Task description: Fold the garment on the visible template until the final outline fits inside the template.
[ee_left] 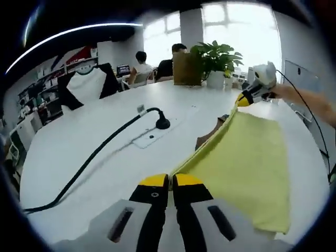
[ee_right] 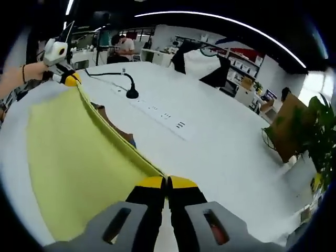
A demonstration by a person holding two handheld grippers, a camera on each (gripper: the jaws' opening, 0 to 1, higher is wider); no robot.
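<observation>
Above the white surface (ee_left: 79,142), the left claw (ee_left: 171,181) and right claw (ee_right: 167,182) are each clamped on an edge of the yellow garment (ee_left: 247,157), stretched taut between them.

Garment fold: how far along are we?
Mid-fold. Done: both grippers have pinched the yellow garment along one edge, left gripper near, right gripper far. In hand: that edge is lifted taut over the white table. Left: laying it down, further folds; template fit can't be judged yet.
</observation>
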